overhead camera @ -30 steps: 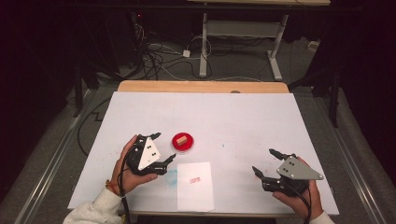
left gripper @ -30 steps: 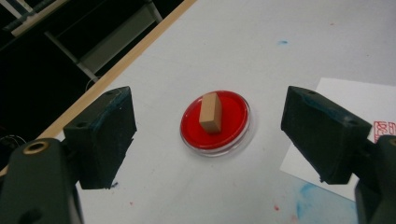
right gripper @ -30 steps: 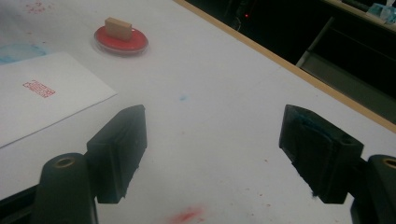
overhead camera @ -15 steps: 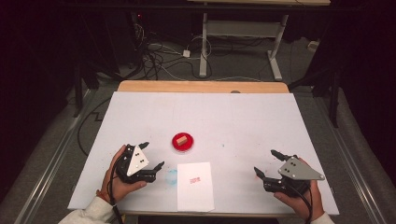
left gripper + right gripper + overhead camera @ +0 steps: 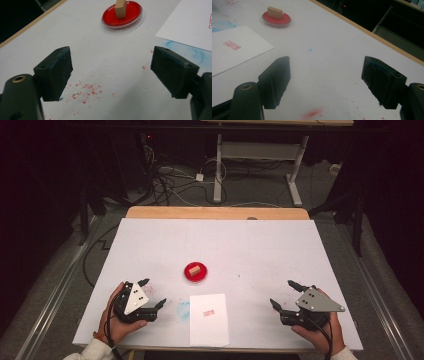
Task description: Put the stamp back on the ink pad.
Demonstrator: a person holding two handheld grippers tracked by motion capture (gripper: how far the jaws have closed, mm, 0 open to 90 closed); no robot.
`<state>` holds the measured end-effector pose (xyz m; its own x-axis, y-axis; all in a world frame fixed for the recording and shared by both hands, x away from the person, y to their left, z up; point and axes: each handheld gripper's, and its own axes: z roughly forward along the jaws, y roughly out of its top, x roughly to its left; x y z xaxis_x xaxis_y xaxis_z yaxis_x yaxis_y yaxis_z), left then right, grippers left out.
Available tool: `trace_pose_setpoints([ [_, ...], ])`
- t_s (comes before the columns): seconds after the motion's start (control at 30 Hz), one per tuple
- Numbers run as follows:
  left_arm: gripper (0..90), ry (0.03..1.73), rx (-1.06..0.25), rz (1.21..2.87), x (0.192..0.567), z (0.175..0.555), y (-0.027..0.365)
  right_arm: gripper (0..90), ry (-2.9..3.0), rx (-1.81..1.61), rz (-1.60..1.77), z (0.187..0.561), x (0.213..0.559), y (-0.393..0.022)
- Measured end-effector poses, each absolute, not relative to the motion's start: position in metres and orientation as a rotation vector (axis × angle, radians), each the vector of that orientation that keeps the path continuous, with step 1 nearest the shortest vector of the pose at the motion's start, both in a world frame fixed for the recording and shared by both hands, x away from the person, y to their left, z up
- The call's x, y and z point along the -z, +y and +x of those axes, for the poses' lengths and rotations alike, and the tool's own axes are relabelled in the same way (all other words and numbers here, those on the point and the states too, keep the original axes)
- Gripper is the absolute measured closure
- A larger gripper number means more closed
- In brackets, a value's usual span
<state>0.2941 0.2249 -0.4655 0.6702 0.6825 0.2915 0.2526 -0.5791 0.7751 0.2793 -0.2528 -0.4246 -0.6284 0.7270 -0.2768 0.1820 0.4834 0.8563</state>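
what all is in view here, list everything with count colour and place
dish: 1, red, table centre
block: 1, wooden tan, standing in the dish
paper: 1, white with a small red stamp mark, near edge, in front of the dish
stains: red specks and a blue smear, on the cover near the paper
table: 1, white cover, wooden far edge
cables: several, floor beyond the table
left gripper: 1, black, open, near left
right gripper: 1, black, open, near right
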Motion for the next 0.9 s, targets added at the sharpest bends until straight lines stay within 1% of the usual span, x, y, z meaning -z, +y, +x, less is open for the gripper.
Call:
trace_pose_setpoints([
  [0.9, 17.3, 0.709, -0.758, 2.152, 0.4643, 0.2949, 0.2235, 23.6, 2.091, -1.103, 0.728, 0.2769, 0.4232, -0.2505],
])
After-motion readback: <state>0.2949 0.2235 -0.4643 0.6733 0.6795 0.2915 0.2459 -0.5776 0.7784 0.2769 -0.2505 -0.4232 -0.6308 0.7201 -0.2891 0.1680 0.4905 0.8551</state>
